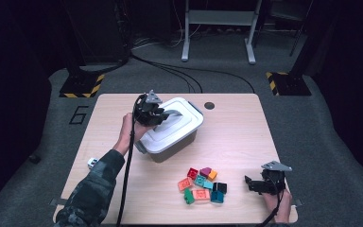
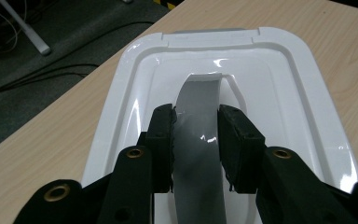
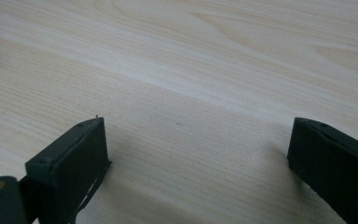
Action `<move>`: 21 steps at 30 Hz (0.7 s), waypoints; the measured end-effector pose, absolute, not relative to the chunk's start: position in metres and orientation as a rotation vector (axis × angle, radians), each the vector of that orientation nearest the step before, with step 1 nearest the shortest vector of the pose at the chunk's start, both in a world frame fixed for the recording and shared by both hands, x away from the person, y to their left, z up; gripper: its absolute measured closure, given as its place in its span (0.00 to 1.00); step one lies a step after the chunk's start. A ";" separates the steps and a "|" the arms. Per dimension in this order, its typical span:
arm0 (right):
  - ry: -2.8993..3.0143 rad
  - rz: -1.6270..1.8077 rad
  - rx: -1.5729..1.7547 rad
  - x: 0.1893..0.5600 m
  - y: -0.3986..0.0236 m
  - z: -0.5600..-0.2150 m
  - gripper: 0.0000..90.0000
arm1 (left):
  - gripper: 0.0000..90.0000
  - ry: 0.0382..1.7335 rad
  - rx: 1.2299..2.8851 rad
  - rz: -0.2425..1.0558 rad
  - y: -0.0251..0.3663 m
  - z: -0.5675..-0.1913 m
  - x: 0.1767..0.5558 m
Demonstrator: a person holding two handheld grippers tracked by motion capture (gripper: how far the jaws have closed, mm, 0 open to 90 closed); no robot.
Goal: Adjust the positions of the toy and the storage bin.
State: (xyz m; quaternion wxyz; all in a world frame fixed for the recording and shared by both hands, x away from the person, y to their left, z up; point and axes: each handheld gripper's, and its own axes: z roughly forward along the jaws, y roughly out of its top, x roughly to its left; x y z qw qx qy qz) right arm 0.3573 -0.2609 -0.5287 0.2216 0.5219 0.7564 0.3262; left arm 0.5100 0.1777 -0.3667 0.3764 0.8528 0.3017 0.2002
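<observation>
Two grippers are at work on the wooden table (image 1: 236,142), and several details are hard to read: at the far left edge a small white object (image 1: 91,162) is partly covered by the camouflage sleeve (image 1: 92,189) and cannot be identified, and the box (image 1: 172,142) under the white lid (image 1: 182,125) hides whatever it contains. Left of centre, the left gripper (image 2: 196,144) is clamped on the grey handle (image 2: 198,121) that arches over the middle of the lid, one pad pressed to each side of the strap; the near end of the handle is cut off below the jaws. That hand reaches forward from the lower left with the forearm angled up toward the box. Further right, a cluster of coloured toy bricks (image 1: 202,185) lies in front of the box, well apart from it. At the right corner, the right gripper (image 3: 198,154) rests low over bare wood with its jaws spread wide and nothing between them, pointing toward the bricks.
</observation>
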 end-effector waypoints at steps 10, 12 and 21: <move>2.088 0.901 1.443 0.357 -0.261 -0.529 0.05 | 0.75 0.833 2.155 0.499 0.171 -0.367 0.502; 2.088 0.901 1.440 0.357 -0.261 -0.529 0.05 | 0.75 0.837 2.149 0.485 0.170 -0.367 0.500; 2.087 0.901 1.440 0.357 -0.261 -0.529 0.05 | 0.74 0.817 2.134 0.433 0.164 -0.366 0.495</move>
